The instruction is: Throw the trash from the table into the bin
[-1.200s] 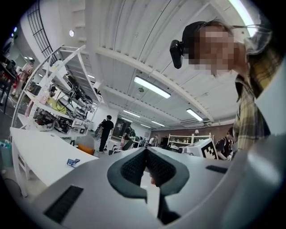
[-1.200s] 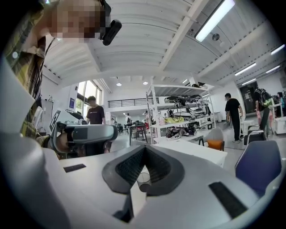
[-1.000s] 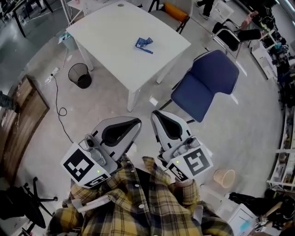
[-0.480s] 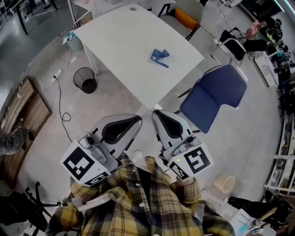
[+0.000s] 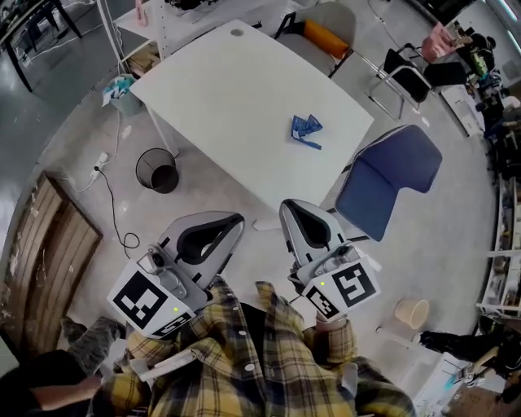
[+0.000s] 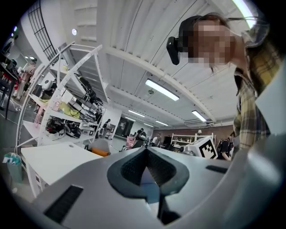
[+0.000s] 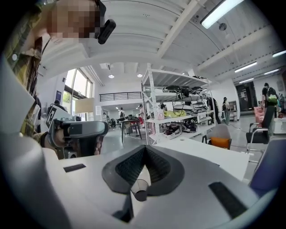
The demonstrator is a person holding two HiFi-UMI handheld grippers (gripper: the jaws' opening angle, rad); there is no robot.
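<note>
**Q:** Head view. Where does the task's thing lie?

**A:** The trash (image 5: pixel 306 130), a crumpled blue scrap, lies on the white table (image 5: pixel 220 98). It sits toward the table's right-hand edge, close to the blue chair (image 5: pixel 389 177).

**Q:** And its destination?

**A:** The bin (image 5: pixel 158 171), a black wire basket, stands on the floor close to the table's left-hand edge, well apart from the trash. A dark cable (image 5: pixel 130 241) trails over the floor near it. A wooden panel (image 5: pixel 57 244) lies farther left.

**Q:** State of the grippers?

**A:** The left gripper (image 5: pixel 236 218) and the right gripper (image 5: pixel 286 205) are held side by side in front of a plaid shirt (image 5: pixel 244 358). Both point toward the table's near corner. Each gripper view shows its two jaws brought together, tips meeting, with nothing clamped between the pads.

**Q:** What stands in the way?

**A:** The table's near corner and a stretch of tabletop lie between the jaw tips and the trash. The blue chair stands just right of the right gripper, against the table edge nearest the trash. A grey chair (image 5: pixel 334 16) with an orange cushion (image 5: pixel 324 37) stands at the table's far side.

**Q:** Other surroundings?

**A:** A beige tub (image 5: pixel 411 312) sits on the floor at lower right, well apart from the table. The right gripper view shows white shelving (image 7: pixel 174 112) loaded with equipment beyond the table.
</note>
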